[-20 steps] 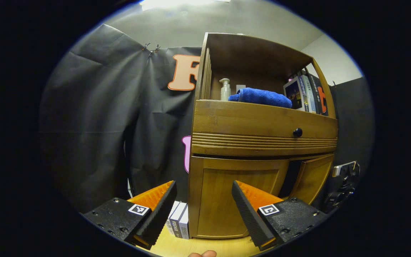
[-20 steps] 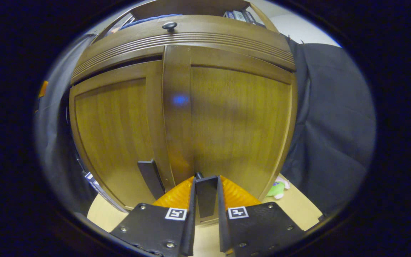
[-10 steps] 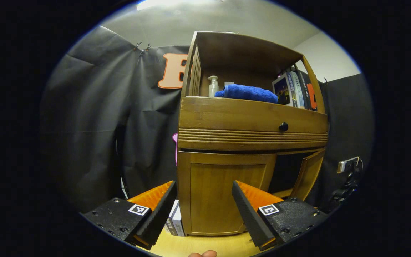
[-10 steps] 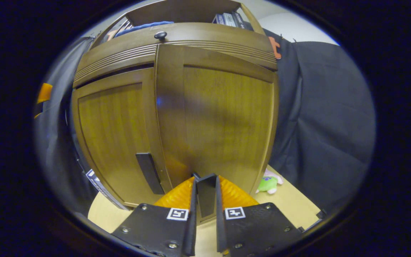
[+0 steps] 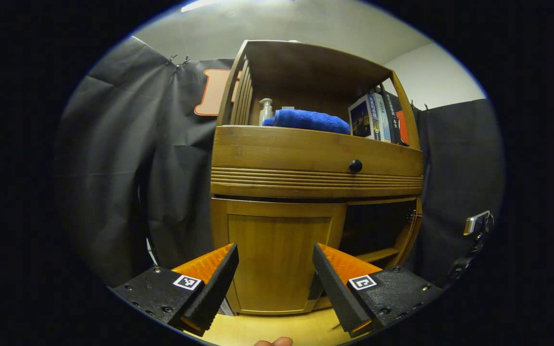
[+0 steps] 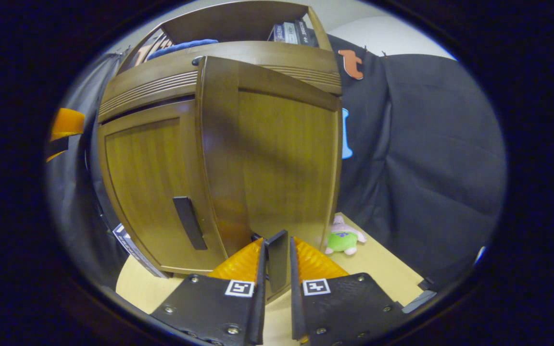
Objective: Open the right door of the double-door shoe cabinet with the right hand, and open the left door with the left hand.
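Right gripper [image 6: 277, 269] is pinching the right door's handle [image 6: 277, 259], both fingers pressing on it, w/ the right door [image 6: 277, 158] swung well out from the shoe cabinet [image 5: 315, 158]; its dark interior is showing. To do this well: keep the pinch firm & follow the hinge arc, not pulling straight. Left gripper [image 5: 274, 278] is hanging spread wide, holding nothing, in front of the left door [image 5: 277, 254], which is shut. Its handle [image 6: 189, 223] is the next target, imo.
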### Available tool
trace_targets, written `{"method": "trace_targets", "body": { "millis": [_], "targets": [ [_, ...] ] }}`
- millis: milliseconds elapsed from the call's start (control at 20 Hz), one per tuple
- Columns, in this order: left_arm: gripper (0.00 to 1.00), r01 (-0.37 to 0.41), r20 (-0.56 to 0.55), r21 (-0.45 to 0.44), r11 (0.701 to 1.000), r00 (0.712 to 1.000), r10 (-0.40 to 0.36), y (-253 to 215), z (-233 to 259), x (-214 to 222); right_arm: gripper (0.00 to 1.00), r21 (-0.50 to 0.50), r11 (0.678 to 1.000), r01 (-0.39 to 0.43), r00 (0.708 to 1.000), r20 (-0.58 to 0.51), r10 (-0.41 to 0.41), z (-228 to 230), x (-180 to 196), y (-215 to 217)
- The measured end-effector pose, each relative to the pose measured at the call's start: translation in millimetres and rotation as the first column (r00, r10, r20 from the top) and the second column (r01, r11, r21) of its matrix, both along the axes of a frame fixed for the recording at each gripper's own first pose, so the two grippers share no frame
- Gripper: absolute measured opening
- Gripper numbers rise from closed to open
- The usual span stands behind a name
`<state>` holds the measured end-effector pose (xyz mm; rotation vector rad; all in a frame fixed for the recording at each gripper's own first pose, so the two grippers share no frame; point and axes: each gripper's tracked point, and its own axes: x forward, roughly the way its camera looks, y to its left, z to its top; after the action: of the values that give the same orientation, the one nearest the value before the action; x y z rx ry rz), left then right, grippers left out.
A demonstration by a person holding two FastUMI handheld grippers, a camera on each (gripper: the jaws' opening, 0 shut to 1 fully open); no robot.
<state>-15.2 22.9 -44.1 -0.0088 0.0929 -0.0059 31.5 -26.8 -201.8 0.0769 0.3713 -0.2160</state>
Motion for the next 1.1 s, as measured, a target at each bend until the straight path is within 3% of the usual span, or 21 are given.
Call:
{"method": "trace_targets", "body": {
  "millis": [250, 700, 900, 1100],
  "targets": [
    [0.96, 0.069, -0.02, -0.009, 0.998, 0.997, -0.069, -32.6, -6.0, 5.8, 0.23, -0.008, 0.999, 0.036, 0.999, 0.002, -0.036, 0.8, -15.1, -18.4],
    [0.96, 0.118, -0.051, -0.033, 0.992, 0.991, -0.12, -60.3, -22.0, 19.7, 0.23, 0.006, 0.995, 0.103, 0.995, 0.003, -0.103, 1.6, -41.1, -57.5],
    [0.96, 0.136, -0.06, -0.036, 0.99, 0.989, -0.138, -72.9, -26.3, 25.8, 0.22, 0.049, 0.99, 0.133, 0.991, 0.001, -0.133, 2.0, -51.6, -83.9],
    [0.92, 0.159, -0.067, -0.041, 0.986, 0.985, -0.162, -91.0, -29.6, 32.3, 0.22, 0.007, 0.981, 0.195, 0.981, -0.011, -0.195, -4.1, -55.9, -134.4]
  ]
}}
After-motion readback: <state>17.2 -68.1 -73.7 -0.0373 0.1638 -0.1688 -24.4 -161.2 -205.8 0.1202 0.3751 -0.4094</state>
